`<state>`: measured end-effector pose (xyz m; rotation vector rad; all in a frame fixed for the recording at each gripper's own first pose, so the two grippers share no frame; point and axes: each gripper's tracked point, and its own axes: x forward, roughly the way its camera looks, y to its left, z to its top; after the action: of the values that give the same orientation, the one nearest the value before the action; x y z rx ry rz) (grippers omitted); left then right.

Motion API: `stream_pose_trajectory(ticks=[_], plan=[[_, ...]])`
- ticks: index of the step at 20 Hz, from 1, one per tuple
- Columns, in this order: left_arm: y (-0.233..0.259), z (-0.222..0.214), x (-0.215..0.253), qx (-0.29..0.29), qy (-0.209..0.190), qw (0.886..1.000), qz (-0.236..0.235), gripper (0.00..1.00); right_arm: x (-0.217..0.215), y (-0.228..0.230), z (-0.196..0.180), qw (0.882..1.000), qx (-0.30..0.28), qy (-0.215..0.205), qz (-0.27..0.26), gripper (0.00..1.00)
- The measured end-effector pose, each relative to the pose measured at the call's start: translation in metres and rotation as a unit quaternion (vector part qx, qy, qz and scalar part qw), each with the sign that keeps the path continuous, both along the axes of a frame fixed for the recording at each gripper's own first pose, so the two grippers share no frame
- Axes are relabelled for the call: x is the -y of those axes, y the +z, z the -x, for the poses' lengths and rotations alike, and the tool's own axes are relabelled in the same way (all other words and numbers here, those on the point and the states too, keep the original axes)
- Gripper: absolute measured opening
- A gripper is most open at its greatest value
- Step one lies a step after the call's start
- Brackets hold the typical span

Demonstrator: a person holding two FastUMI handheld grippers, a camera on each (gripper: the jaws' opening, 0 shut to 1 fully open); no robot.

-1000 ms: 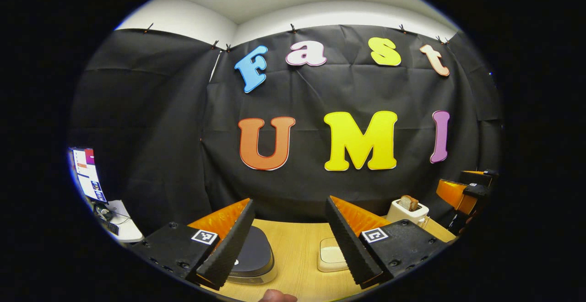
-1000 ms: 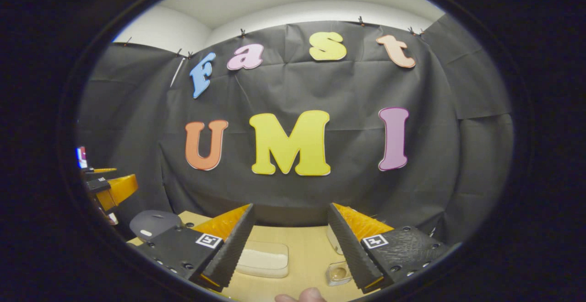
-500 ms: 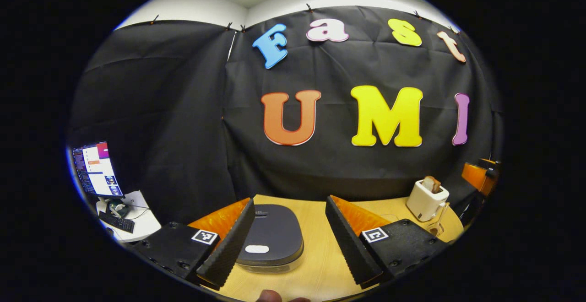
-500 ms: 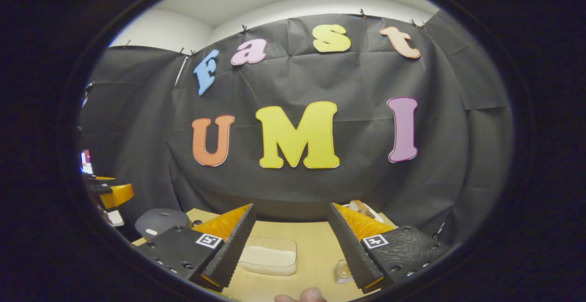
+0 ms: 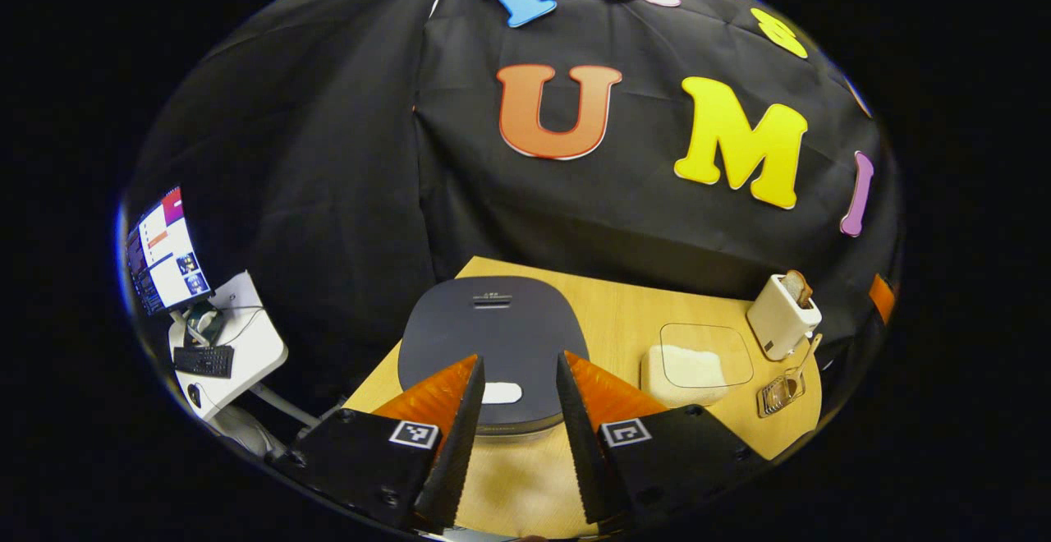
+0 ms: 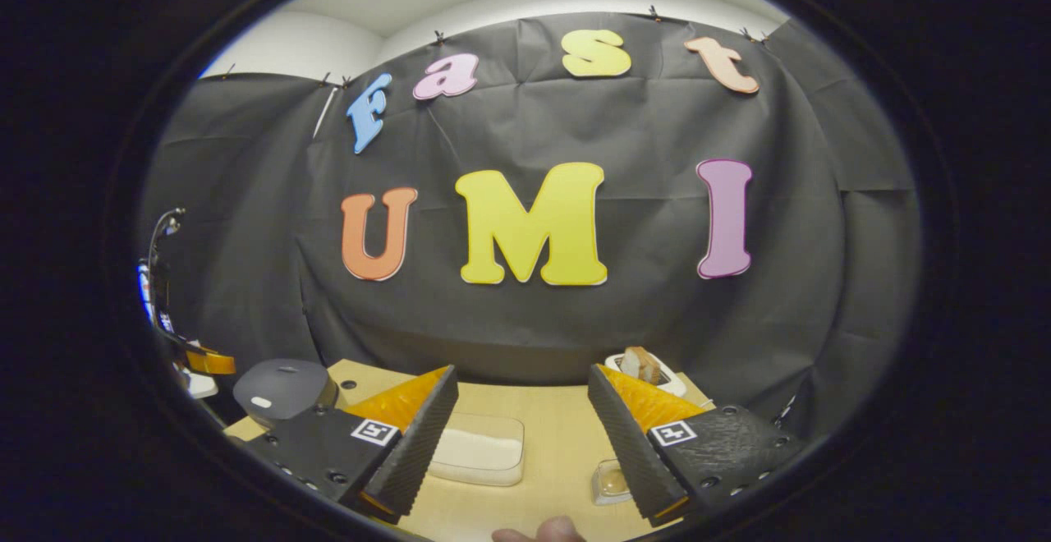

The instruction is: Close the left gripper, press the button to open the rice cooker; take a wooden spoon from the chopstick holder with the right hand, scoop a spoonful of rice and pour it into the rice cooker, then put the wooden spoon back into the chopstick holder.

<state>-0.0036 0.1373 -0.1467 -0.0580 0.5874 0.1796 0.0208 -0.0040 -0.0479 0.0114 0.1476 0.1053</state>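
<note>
**Left gripper lined up on the cooker button, fingers not yet together**

You are in the first step: closing the left gripper (image 5: pixel 519 435) and pressing the button. Its fingers stand apart with a narrow gap, holding nothing and touching nothing. Just beyond their tips sits the dark grey, rounded-square rice cooker (image 5: pixel 491 337), lid down, with its small white oval button (image 5: pixel 501 392) at the near edge, framed in the gap. Judging from this, you need to bring the fingers fully together first, then come down on the button.

Your right gripper (image 6: pixel 522 435) waits with its fingers wide apart and empty, above the table in front of the rice cooker.

To the right of the rice cooker lies the clear rectangular box of white rice (image 5: pixel 686 364). Farther right stands the small clear chopstick holder (image 5: pixel 778 394) with the pale wooden spoon (image 5: pixel 803 359) leaning in it.
</note>
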Motion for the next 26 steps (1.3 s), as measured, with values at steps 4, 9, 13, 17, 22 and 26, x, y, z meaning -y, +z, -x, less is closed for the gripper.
stream_pose_trajectory(ticks=[4,9,13,17,22,26], plan=[[-0.034,-0.003,-0.011,-0.063,-0.002,0.998,0.032,0.33,0.012,-0.009,0.0,1.0,-0.01,-0.01,0.005,0.95],[-0.058,-0.013,-0.011,-0.116,-0.022,0.992,0.05,0.12,0.025,-0.017,0.001,0.999,-0.022,-0.024,0.004,0.95],[-0.071,-0.021,-0.012,-0.14,-0.025,0.988,0.054,0.03,0.031,-0.019,0.001,0.999,-0.024,-0.03,0.007,0.95],[-0.081,-0.024,-0.01,-0.156,-0.022,0.986,0.061,0.03,0.04,-0.026,0.001,0.999,-0.032,-0.039,0.008,0.95],[-0.087,-0.023,-0.011,-0.147,-0.019,0.986,0.073,0.03,0.046,-0.034,0.0,0.998,-0.045,-0.047,0.009,0.95],[-0.093,-0.023,-0.011,-0.148,-0.019,0.985,0.082,0.03,0.035,-0.044,0.0,0.997,-0.061,-0.038,0.005,0.95]])
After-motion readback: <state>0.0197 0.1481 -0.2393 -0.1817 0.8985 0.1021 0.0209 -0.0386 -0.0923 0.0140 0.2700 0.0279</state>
